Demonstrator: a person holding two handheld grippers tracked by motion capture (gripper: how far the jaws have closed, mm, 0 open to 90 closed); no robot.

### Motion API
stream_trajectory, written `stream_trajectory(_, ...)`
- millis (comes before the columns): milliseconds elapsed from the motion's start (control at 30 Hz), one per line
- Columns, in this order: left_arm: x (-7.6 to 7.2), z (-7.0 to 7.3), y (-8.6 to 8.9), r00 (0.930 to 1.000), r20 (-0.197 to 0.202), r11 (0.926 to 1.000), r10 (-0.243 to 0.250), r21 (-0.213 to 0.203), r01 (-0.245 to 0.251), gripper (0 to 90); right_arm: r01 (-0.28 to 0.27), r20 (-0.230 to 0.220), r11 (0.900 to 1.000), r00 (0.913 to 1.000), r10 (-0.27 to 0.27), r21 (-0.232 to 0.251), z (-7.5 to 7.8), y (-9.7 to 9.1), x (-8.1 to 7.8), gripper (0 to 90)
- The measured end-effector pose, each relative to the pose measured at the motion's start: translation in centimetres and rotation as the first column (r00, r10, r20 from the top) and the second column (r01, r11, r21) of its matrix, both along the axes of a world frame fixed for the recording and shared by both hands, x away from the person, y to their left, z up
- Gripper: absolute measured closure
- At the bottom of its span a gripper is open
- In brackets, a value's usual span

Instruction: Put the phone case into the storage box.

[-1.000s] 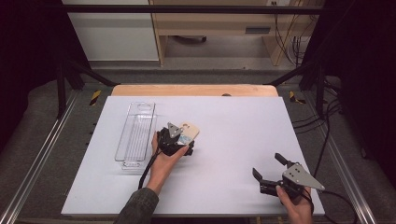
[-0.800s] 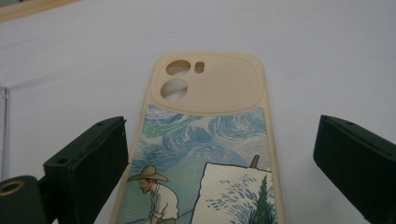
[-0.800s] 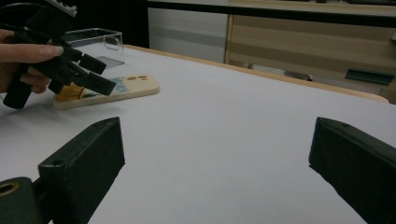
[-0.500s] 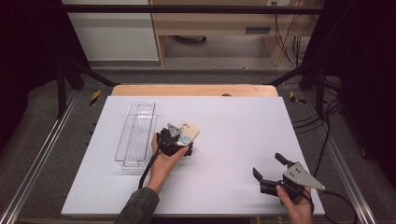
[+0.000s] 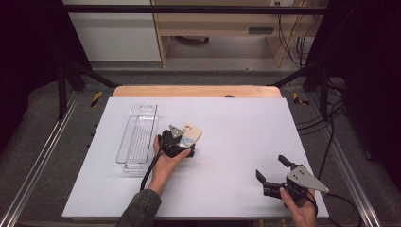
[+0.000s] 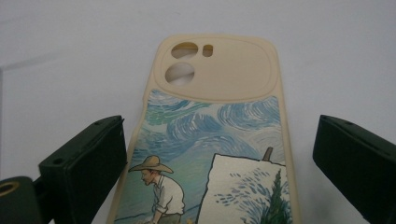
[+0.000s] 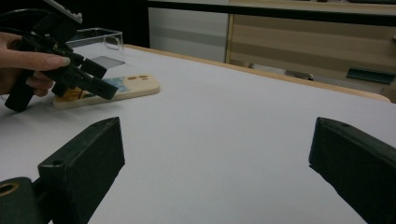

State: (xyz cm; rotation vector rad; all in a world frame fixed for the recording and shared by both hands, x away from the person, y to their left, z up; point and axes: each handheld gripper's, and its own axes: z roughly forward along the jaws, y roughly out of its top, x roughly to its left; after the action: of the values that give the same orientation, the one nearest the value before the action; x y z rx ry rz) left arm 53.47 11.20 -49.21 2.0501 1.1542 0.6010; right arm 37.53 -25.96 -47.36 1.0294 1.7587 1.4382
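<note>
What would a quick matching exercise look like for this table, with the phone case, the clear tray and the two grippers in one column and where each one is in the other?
1. phone case
2. clear plastic tray
3. left gripper
4. right gripper

A. open, near the table's front right corner
B. open, its jaws either side of the case
C. lying flat, painted side up
D. left of the case, standing empty

Pairs: 1-C, 2-D, 3-B, 4-A
</note>
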Motion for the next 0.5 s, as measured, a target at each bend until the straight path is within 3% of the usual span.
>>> stream_trajectory(100, 0.15, -0.06, -0.01, 0.9997, -0.013, 0.9997, 0.022, 0.009, -0.022, 3.4, -0.002, -0.001, 1.0, 1.0, 0.002, -0.001, -0.01, 0.01, 0.01, 3.5)
stream_trajectory(500, 0.44, -0.2, -0.28, 0.9988, -0.043, 0.999, 0.024, 0.04, -0.022, 3.0, -0.002, 0.0, 1.0, 1.0, 0.002, 0.0, 0.0, 0.04, 0.01, 3.5)
